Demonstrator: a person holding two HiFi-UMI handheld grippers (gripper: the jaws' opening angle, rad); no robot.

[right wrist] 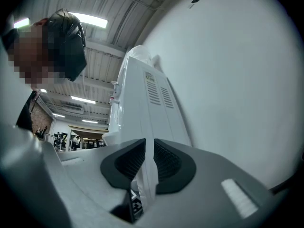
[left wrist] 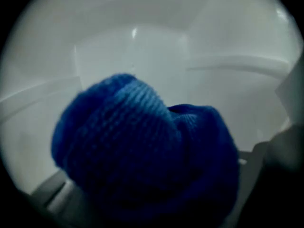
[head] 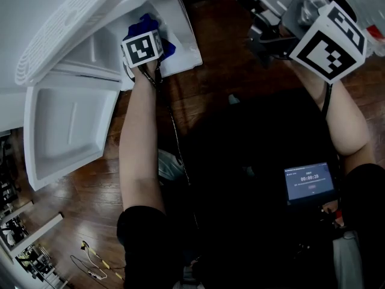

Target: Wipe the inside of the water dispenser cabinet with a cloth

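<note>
A blue knitted cloth fills the left gripper view, bunched over the jaws, which it hides. Behind it are the white inner walls of the water dispenser cabinet. In the head view my left gripper reaches into the cabinet opening, shut on the blue cloth, which sticks out around its marker cube. My right gripper is held up at the upper right, away from the cabinet. Its black pads stand almost together, the right gripper shut with nothing held.
The cabinet's white door hangs open to the left over the dark wood floor. A small lit screen sits at my waist. Cables lie on the floor. A white dispenser and white wall face the right gripper.
</note>
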